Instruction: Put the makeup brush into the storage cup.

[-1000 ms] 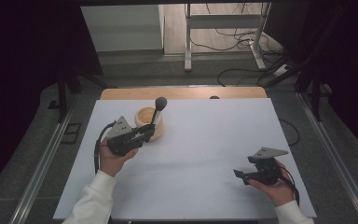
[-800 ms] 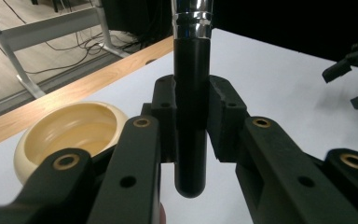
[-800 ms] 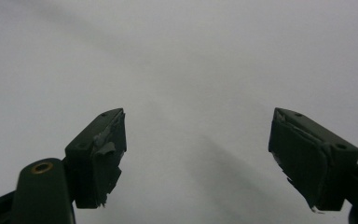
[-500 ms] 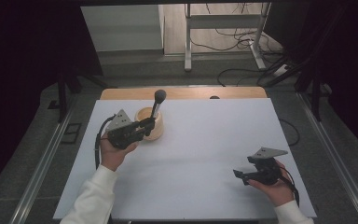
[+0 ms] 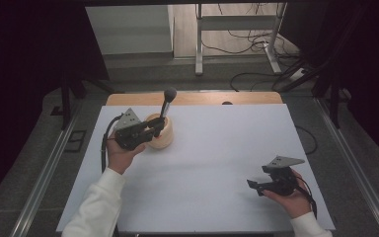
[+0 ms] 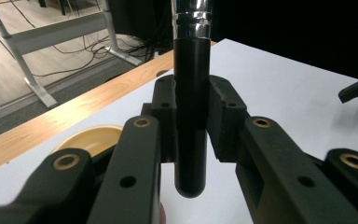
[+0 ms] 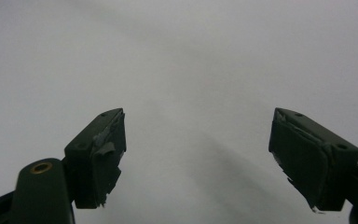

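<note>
My left gripper point(image 5: 156, 129) is shut on the black handle of a makeup brush point(image 5: 166, 102), which stands upright with its grey bristle head on top. In the left gripper view the jaws clamp that handle point(image 6: 191, 116) just below its silver ferrule. A tan round bowl point(image 5: 162, 139) sits on the white table right behind and under the gripper; its rim point(image 6: 91, 140) shows at the lower left. My right gripper point(image 5: 254, 186) rests low over the table near the front right, its jaws wide apart with only bare white surface between the pads point(image 7: 105, 154).
The white table top point(image 5: 217, 148) lies on a wooden board point(image 5: 197, 98) whose strip shows along the far edge. Behind it stand a desk frame point(image 5: 237, 29) and loose cables on the floor. Metal rails point(image 5: 44, 182) run along both sides.
My left gripper has lifted slightly and drifted left and away with the brush. The right gripper has kept still.
</note>
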The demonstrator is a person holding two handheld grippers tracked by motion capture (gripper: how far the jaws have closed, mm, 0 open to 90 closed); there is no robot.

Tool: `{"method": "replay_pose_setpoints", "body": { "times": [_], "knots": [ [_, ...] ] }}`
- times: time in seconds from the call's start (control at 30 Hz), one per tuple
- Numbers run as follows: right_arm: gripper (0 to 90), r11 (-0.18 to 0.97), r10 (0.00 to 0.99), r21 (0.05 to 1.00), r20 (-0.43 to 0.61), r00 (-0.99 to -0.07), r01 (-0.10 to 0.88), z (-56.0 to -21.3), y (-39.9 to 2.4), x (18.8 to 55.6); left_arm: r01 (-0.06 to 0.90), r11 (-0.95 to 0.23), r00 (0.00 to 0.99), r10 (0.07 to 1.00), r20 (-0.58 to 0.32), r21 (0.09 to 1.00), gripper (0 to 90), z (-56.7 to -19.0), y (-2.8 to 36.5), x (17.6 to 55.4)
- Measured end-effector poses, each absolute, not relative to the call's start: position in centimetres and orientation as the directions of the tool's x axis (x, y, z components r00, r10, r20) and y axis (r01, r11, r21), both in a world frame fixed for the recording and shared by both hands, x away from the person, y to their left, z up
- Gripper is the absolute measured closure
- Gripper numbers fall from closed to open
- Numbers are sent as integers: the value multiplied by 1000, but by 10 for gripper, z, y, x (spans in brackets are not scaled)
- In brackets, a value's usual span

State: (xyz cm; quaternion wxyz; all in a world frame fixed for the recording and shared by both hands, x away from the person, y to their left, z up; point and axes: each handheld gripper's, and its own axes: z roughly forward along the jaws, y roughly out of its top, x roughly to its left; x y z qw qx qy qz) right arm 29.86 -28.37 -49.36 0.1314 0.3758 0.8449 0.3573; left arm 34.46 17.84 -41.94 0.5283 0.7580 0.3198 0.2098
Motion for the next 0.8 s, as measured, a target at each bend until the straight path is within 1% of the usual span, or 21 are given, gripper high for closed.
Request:
{"method": "replay_pose_setpoints", "body": {
  "times": [0.47,0.8],
  "knots": [
    [199,466,727,699,47,-685,543,-494,-283,299,273,-228,694,719,-27,935,748,-417,180,355],
    [199,468,727,696,47,-684,545,-495,-284,299,287,-230,684,729,-31,930,748,-423,180,363]
  ]
}}
